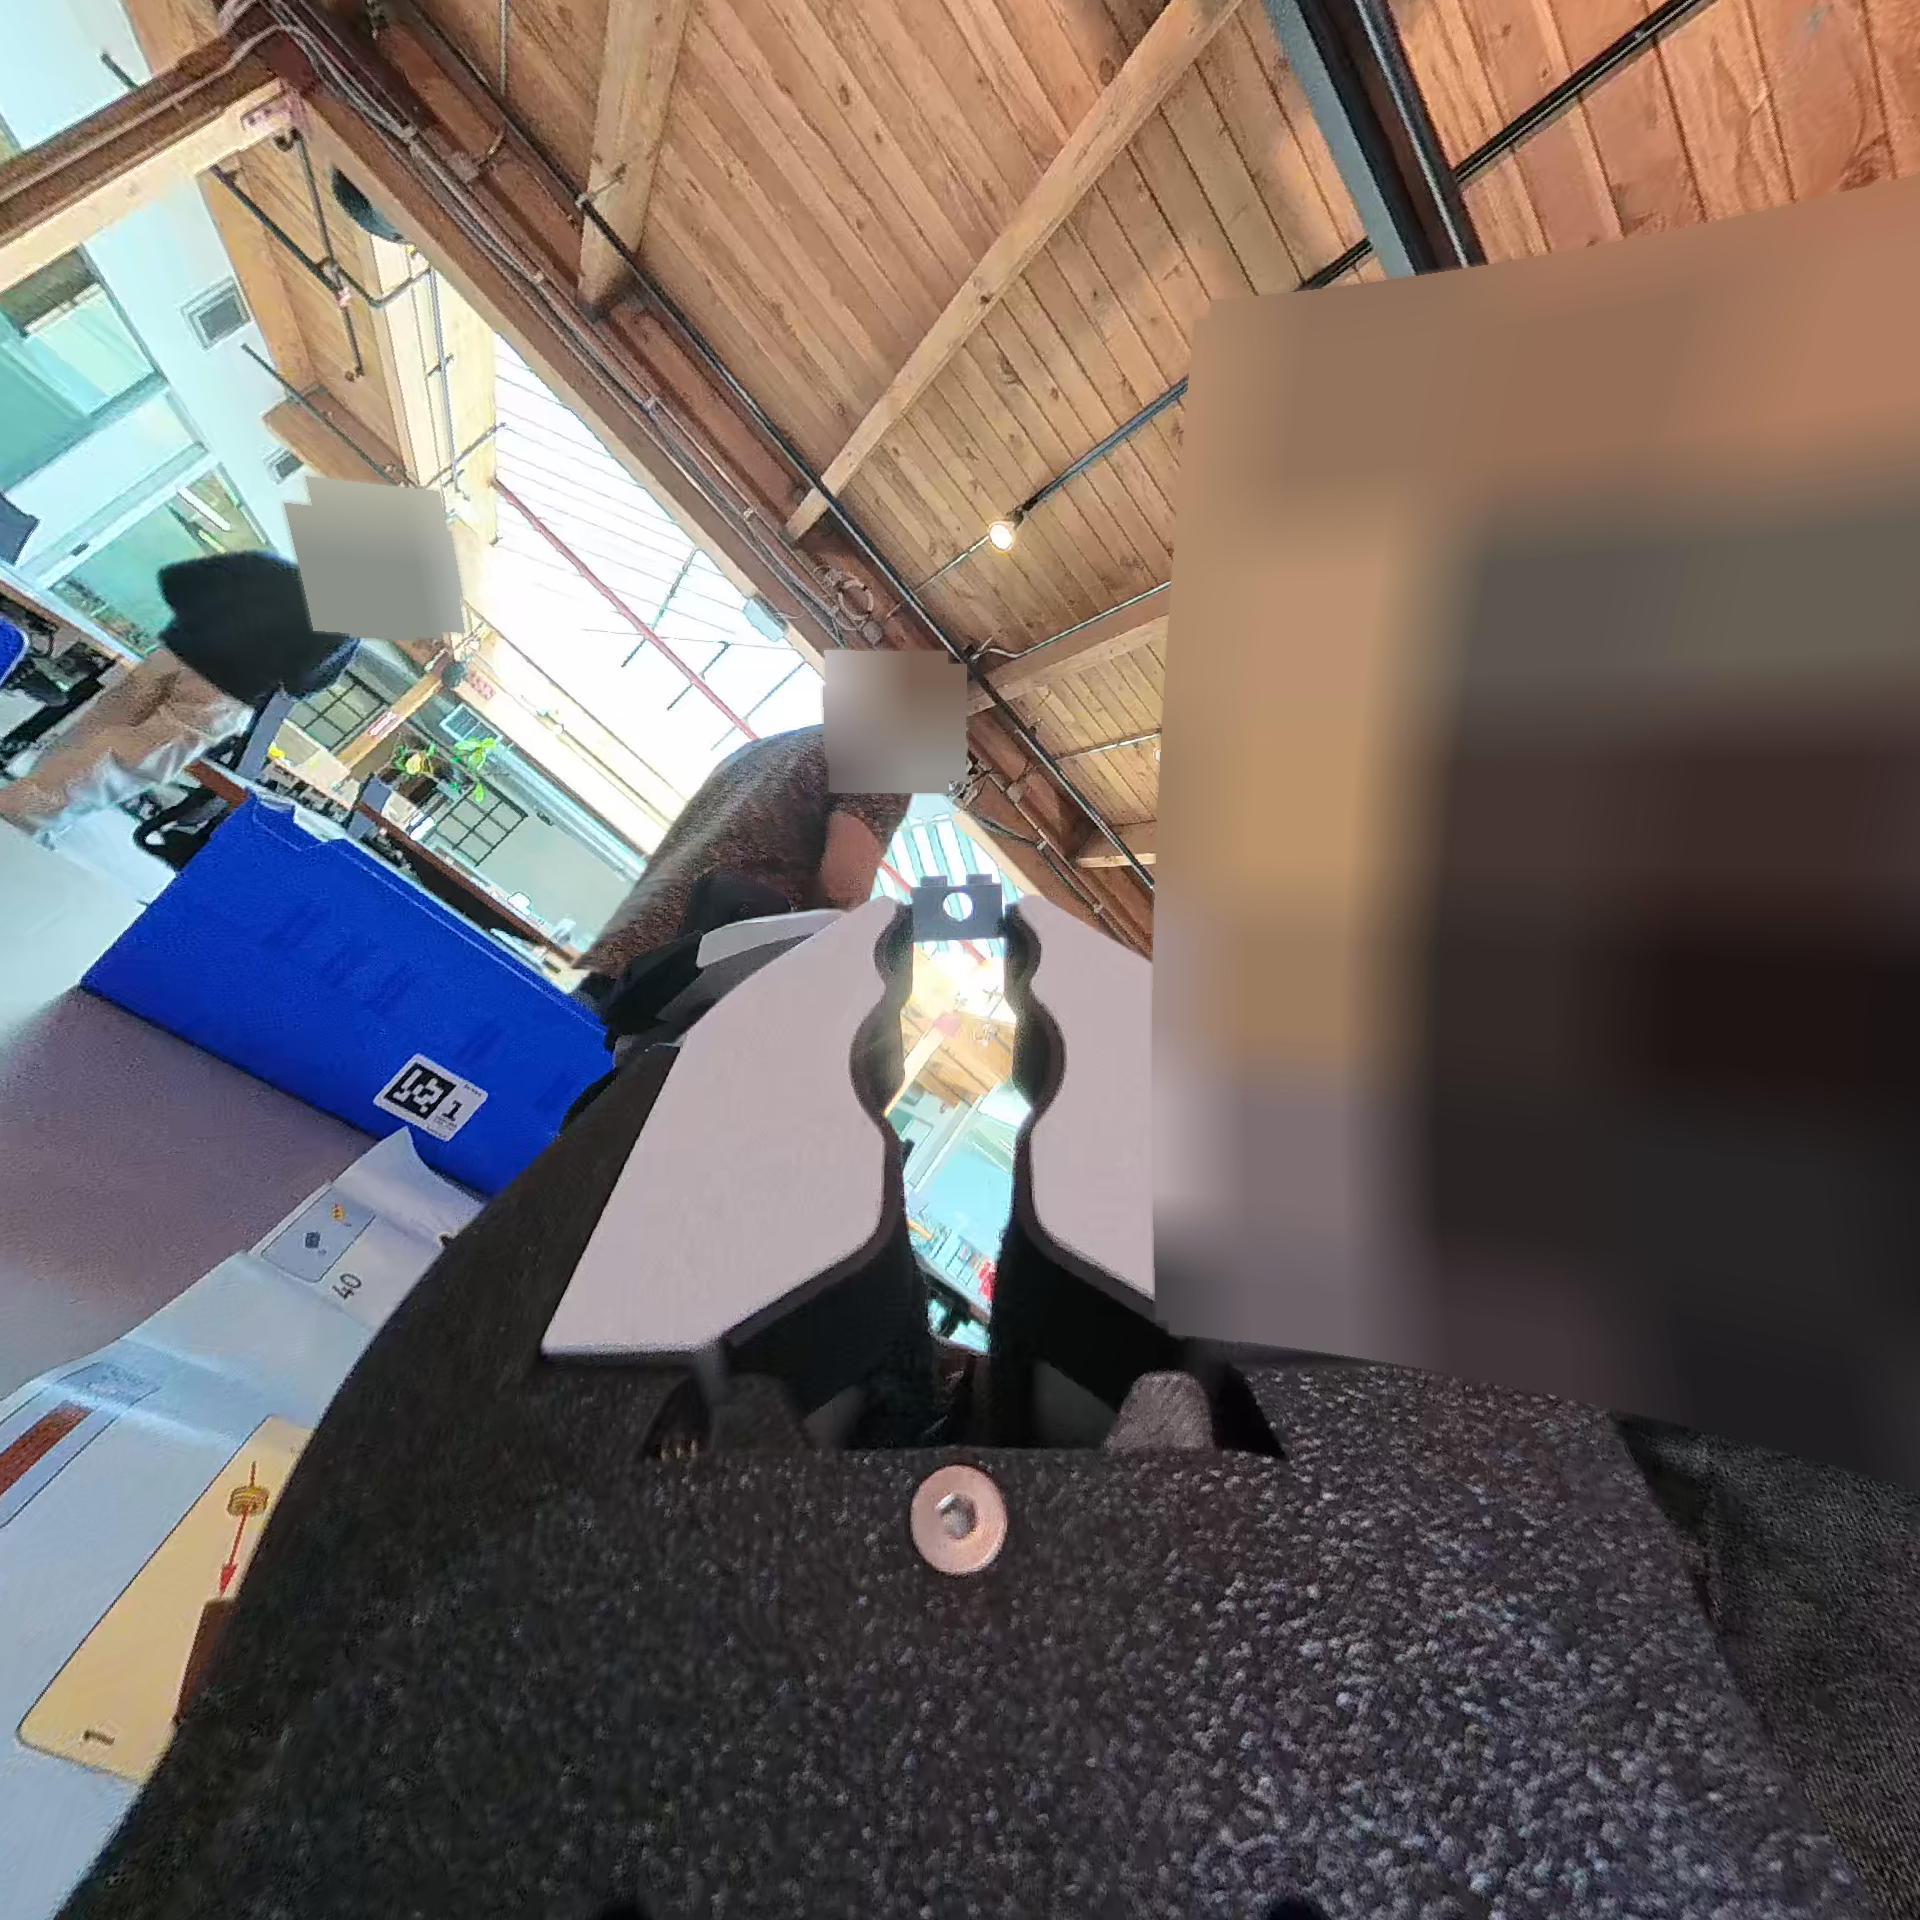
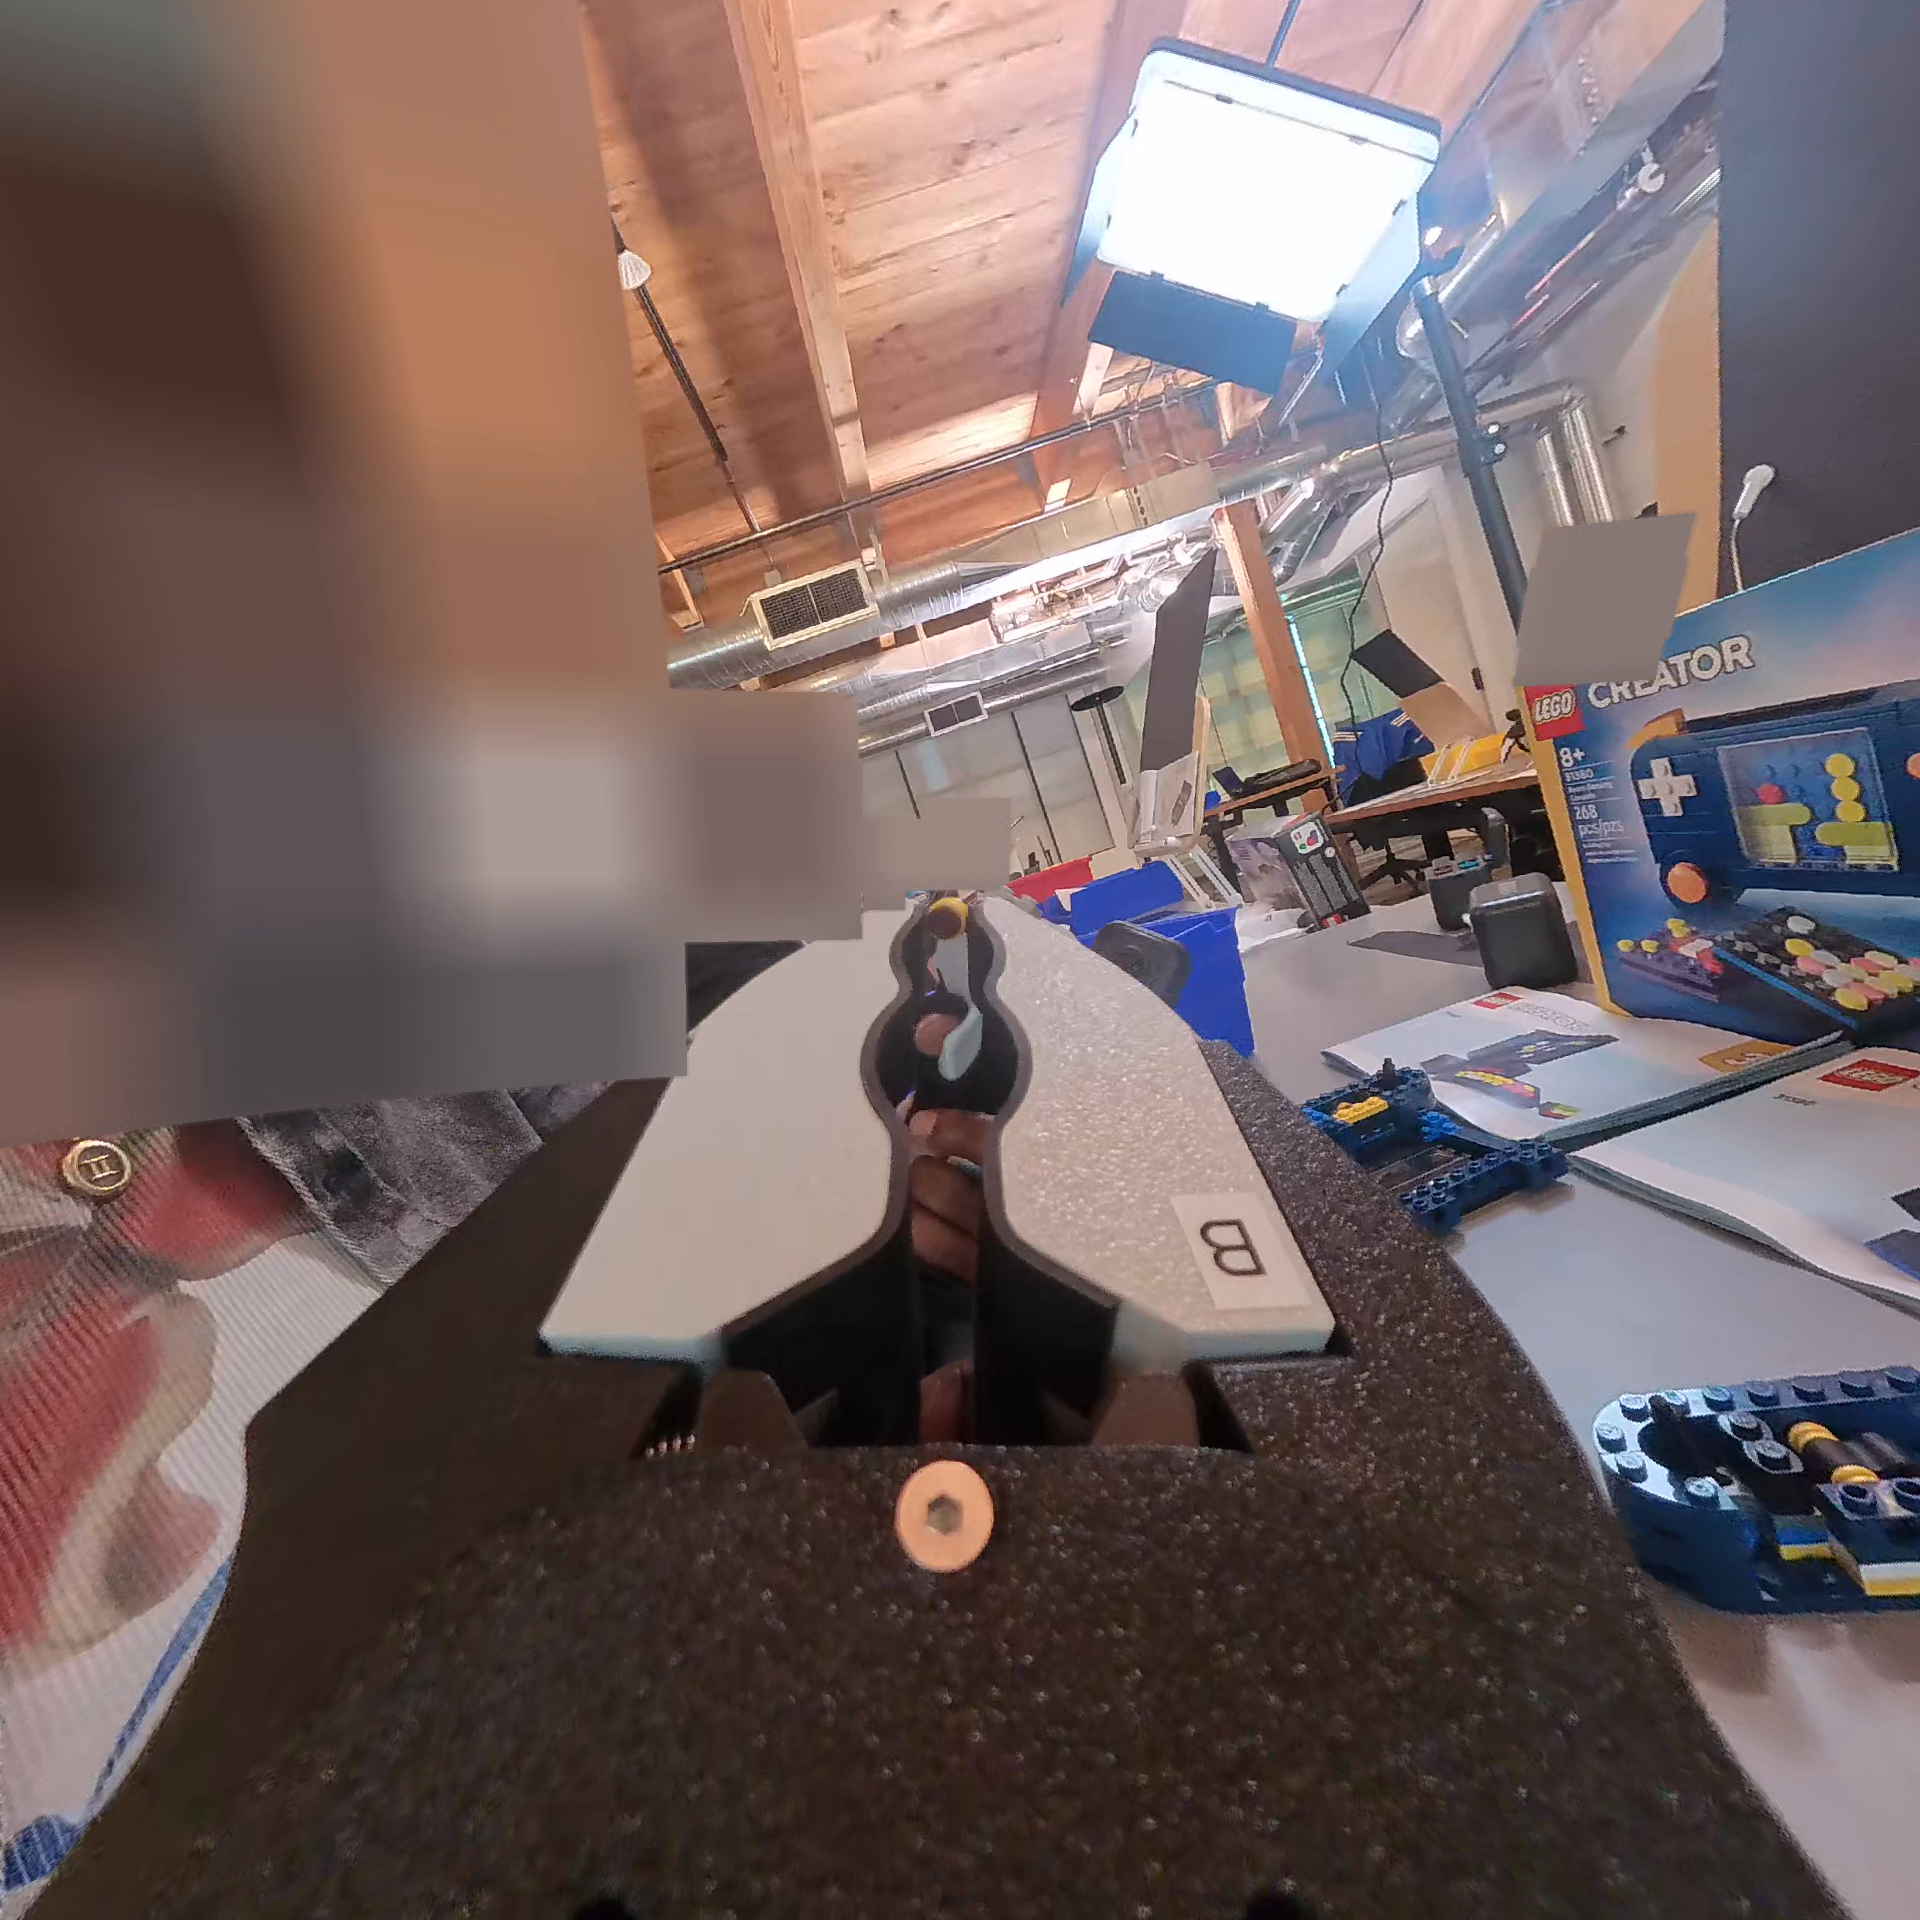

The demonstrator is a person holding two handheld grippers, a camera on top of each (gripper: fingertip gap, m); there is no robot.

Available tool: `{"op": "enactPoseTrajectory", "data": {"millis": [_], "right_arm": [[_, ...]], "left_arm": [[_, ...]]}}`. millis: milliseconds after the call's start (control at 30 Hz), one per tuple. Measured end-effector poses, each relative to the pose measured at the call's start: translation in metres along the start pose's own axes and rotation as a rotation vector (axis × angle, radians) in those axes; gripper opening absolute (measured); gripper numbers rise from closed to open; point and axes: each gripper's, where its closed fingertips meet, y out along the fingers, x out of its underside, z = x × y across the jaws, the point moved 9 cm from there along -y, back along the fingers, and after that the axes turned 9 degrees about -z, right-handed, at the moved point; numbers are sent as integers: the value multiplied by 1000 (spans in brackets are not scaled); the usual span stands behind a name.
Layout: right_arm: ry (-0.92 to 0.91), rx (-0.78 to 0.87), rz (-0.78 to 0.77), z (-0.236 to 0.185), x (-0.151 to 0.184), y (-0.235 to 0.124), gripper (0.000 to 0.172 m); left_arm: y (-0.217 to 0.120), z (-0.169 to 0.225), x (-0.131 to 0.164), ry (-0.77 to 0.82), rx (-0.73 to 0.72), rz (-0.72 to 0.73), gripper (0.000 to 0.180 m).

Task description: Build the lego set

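Left wrist view has the left gripper (image 1: 958, 928) tipped up toward the wooden ceiling, its fingertips (image 1: 881, 925) pinched onto the two ends of a small dark brick with a round hole (image 1: 957, 911). So that piece is clearly picked up and off the table, not attached to anything yet. Behind it sits a blue bin (image 1: 343, 997) on the grey table (image 1: 135, 1153), with an open instruction booklet (image 1: 156, 1455) at the near left edge.

Right wrist view: the right gripper (image 2: 948, 925) is nearly closed, and a tiny yellow-and-brown piece (image 2: 948, 918) sits right at the tips. Looks clamped, though it's small, so I can't be sure. Out to the right, a half-built blue model (image 2: 1439, 1132) lies by another booklet (image 2: 1683, 1081), a second blue section (image 2: 1766, 1496) sits near the right edge, and the set's box (image 2: 1745, 852) stands at the back. Judging by that, the build looks partway done, with both held bits waiting to go on.
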Motion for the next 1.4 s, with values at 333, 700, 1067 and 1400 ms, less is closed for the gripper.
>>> {"op": "enactPoseTrajectory", "data": {"millis": [333,700,1067,1400], "right_arm": [[-38,17,-85,-2,5,6,7],[-65,14,-144,-5,11,15,7],[-52,6,-200,-6,20,23,7],[-66,19,-220,-6,21,23,7]], "left_arm": [[4,-1,5,17,-25,-80,16],[9,-1,11,72,-65,-184,16],[12,-2,15,103,-94,-242,16],[13,-2,17,135,-127,-281,16]]}}
